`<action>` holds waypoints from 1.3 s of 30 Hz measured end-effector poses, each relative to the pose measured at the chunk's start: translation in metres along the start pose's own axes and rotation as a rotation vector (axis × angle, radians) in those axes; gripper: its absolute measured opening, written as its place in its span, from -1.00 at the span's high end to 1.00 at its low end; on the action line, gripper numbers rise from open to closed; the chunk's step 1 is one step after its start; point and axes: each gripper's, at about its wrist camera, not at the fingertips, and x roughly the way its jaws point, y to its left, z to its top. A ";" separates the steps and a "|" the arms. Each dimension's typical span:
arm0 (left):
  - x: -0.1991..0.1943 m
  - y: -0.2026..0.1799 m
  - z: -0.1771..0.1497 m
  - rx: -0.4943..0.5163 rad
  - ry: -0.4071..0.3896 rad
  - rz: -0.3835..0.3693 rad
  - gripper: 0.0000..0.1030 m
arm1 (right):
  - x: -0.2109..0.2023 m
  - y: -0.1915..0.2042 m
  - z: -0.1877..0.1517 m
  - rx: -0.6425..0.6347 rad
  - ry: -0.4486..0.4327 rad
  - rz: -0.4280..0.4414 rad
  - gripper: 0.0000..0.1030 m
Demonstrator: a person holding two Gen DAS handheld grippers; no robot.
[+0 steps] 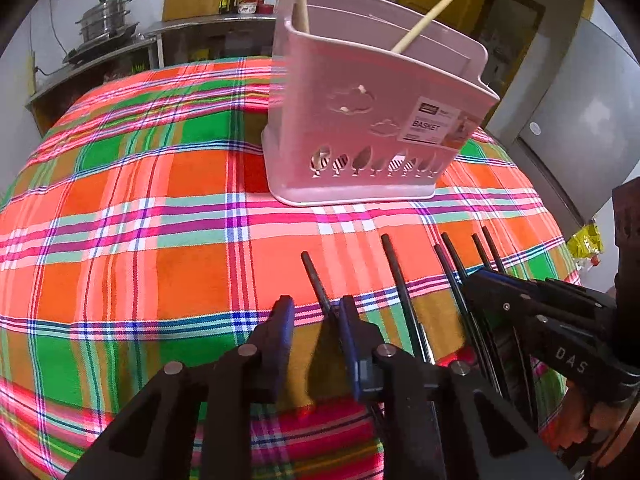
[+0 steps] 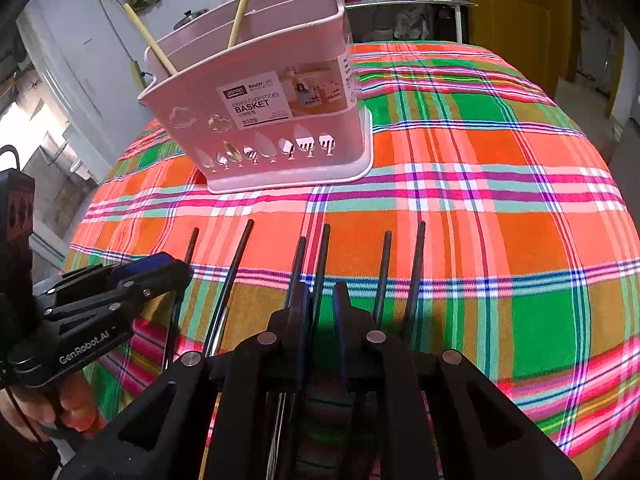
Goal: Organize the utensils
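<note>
Six black chopsticks [image 2: 320,264] lie in a row on the table [image 2: 500,208], which a bright checked cloth covers, with their far tips pointing to the pink basket [image 2: 280,120]. The basket stands well ahead of both pairs of jaws and already holds two pale wooden sticks [image 2: 240,8].

The right gripper [image 2: 320,300] is low over the middle of the row. Its jaws are narrow but not closed, and one chopstick runs into the gap between them. I cannot tell if they press it yet.

The left gripper [image 1: 316,312] is at the left end of the row. Its jaws stand a little wider, and the outermost chopstick [image 1: 316,280] passes just beside the right one, not between them.

I judge that the step in hand is picking up a chopstick. Next, the jaws should close on one stick only, then lift and tilt it upright over a compartment of the basket.
</note>
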 end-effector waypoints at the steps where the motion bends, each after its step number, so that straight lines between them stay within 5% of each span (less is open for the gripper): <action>1: 0.001 -0.001 0.001 -0.004 0.003 0.002 0.54 | 0.001 0.001 0.003 -0.004 0.006 -0.007 0.76; 11: 0.007 -0.010 0.007 0.016 0.000 0.025 0.57 | 0.014 0.012 0.016 -0.056 0.027 -0.062 0.89; 13: 0.007 -0.012 0.008 0.027 -0.001 0.038 0.82 | 0.015 0.012 0.017 -0.056 0.029 -0.057 0.90; 22: -0.010 -0.004 0.014 -0.011 -0.014 -0.034 0.90 | -0.008 0.013 0.022 -0.037 -0.019 -0.003 0.91; 39: -0.146 -0.019 0.055 0.048 -0.229 -0.122 0.92 | -0.132 0.034 0.049 -0.082 -0.260 0.022 0.92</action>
